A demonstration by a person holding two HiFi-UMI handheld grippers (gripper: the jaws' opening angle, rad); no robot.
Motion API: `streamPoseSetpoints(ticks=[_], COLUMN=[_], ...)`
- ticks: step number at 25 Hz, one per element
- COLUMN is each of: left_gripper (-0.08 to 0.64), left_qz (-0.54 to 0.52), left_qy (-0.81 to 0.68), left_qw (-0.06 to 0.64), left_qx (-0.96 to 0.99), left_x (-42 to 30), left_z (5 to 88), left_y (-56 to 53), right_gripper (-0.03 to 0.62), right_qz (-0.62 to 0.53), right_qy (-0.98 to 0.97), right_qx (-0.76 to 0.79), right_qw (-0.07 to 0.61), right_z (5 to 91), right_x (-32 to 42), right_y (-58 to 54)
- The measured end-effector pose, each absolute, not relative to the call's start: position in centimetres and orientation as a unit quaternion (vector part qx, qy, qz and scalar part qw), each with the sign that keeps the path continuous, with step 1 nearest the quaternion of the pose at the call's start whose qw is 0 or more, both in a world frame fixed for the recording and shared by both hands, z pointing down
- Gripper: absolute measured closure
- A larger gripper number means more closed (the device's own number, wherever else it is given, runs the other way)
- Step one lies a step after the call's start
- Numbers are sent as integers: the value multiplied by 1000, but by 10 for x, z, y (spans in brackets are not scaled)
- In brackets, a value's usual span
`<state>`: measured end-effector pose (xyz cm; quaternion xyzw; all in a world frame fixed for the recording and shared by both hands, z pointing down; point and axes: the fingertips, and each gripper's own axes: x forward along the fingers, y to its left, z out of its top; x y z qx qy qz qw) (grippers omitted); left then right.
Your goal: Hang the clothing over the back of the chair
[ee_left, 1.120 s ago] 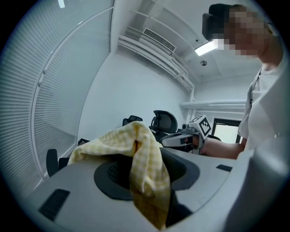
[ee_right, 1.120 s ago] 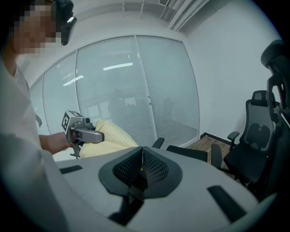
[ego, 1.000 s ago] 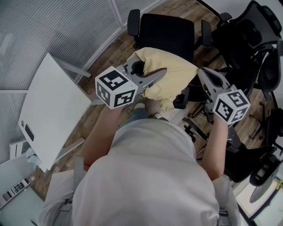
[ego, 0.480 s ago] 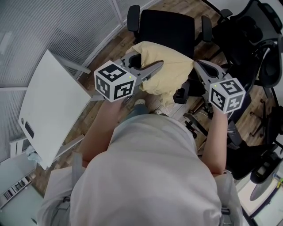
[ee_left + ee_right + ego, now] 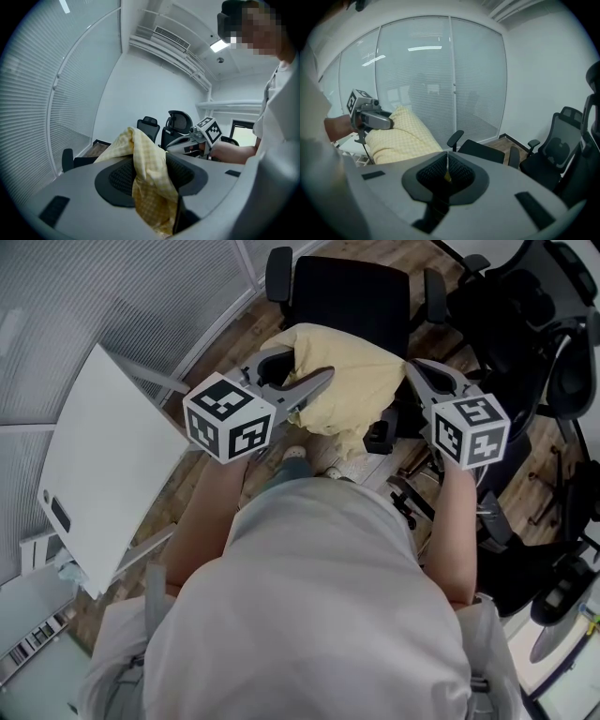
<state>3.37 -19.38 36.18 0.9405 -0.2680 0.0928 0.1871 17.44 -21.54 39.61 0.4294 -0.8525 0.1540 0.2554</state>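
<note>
The yellow checked clothing [image 5: 352,381] lies bunched over the near side of a black office chair [image 5: 352,296], hiding the chair's back. My left gripper [image 5: 314,364] reaches into the clothing from the left. In the left gripper view a fold of the clothing [image 5: 147,173] hangs between the jaws, which have just been opening, and the pads stand apart from it. My right gripper [image 5: 410,367] sits at the clothing's right edge. Its jaws are shut, and a yellow sliver [image 5: 446,176] shows pinched between the pads.
A white table [image 5: 112,465] stands to the left beside a glass wall with blinds [image 5: 112,296]. More black office chairs [image 5: 525,324] crowd the right side. The person's body fills the lower part of the head view.
Both grippers and the clothing have drifted a little further from the person, toward the chair. The left gripper's marker cube has moved left.
</note>
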Motion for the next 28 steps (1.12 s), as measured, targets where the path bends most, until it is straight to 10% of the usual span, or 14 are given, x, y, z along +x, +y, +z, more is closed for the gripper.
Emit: streamPoseSetpoints(ticks=[28], left_gripper=[371], left_qz=[38], left_qy=[-296], left_qw=[107], left_qx=[948], left_x=[32], left_z=[313], left_y=[-194], right_gripper=[568], right_qz=[97], right_qy=[-818], right_qx=[445], right_qw=[351], right_z=[412], right_x=[170], right_y=[-215])
